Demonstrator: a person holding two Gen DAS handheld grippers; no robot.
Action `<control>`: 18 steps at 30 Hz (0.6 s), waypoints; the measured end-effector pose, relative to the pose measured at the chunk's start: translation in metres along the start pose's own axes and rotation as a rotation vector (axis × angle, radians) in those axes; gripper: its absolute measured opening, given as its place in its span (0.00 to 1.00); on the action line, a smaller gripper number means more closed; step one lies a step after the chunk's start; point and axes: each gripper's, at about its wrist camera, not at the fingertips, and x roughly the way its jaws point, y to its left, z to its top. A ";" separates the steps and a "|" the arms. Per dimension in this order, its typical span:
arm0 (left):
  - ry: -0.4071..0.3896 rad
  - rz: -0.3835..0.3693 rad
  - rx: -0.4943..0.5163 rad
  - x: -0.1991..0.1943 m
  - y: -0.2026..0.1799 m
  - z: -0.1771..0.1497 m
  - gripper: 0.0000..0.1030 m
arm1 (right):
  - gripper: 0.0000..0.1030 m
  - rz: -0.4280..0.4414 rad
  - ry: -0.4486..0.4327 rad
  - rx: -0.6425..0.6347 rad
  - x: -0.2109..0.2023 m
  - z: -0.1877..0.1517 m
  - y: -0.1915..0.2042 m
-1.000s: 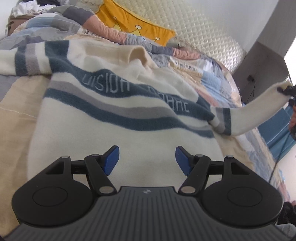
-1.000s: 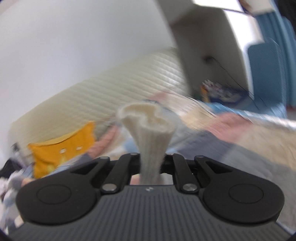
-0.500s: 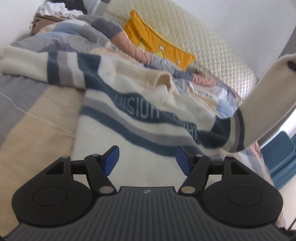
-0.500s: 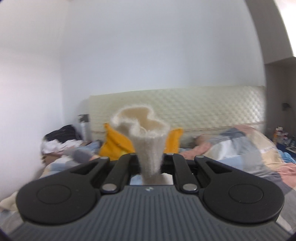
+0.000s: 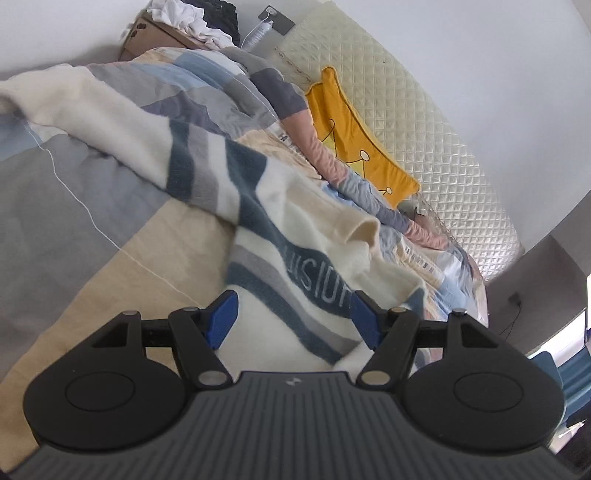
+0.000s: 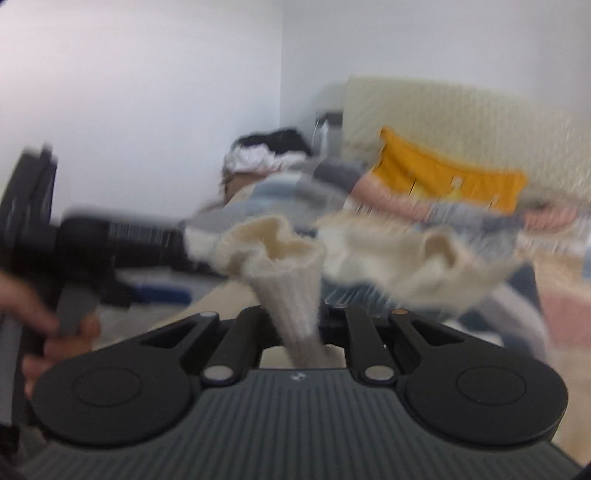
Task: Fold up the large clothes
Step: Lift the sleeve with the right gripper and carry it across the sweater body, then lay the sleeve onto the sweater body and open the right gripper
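Note:
A large cream sweater (image 5: 295, 221) with dark blue and grey stripes and pale lettering lies spread on the bed. Its left sleeve (image 5: 92, 107) stretches to the far left. Low over the sweater's body my left gripper (image 5: 293, 317) hangs open, nothing between its blue pads (image 5: 221, 317). My right gripper (image 6: 301, 325) is shut on the ribbed cream cuff (image 6: 280, 254) of the other sleeve, which flares out above its fingers. The right wrist view is blurred. In it the sweater's collar (image 6: 439, 254) shows ahead, and the left gripper (image 6: 122, 240) sits at the left in a person's hand (image 6: 48, 332).
The bed carries a patchwork quilt (image 5: 92, 206) in grey, beige and blue. A yellow cushion (image 5: 354, 136) leans on the quilted cream headboard (image 5: 424, 122). A cardboard box with piled clothes (image 5: 192, 22) stands at the far corner. A blue chair (image 5: 569, 365) stands right of the bed.
My right gripper has swung the held sleeve in over the sweater, toward the left. The left wrist view has rolled and shifted left, and the raised sleeve has left it.

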 end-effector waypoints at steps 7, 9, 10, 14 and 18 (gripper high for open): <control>0.065 -0.034 0.055 0.016 -0.011 -0.015 0.70 | 0.14 0.067 0.150 0.125 0.022 -0.060 -0.001; 0.080 -0.045 0.076 0.019 -0.016 -0.018 0.70 | 0.26 0.074 0.172 0.129 0.017 -0.059 0.000; 0.085 -0.048 0.088 0.021 -0.019 -0.021 0.70 | 0.37 0.071 0.182 0.120 0.014 -0.058 0.003; 0.103 -0.061 0.150 0.022 -0.031 -0.031 0.70 | 0.52 0.099 0.199 0.067 -0.006 -0.050 0.003; 0.128 -0.080 0.209 0.022 -0.044 -0.043 0.70 | 0.52 0.136 0.209 0.064 -0.037 -0.049 -0.007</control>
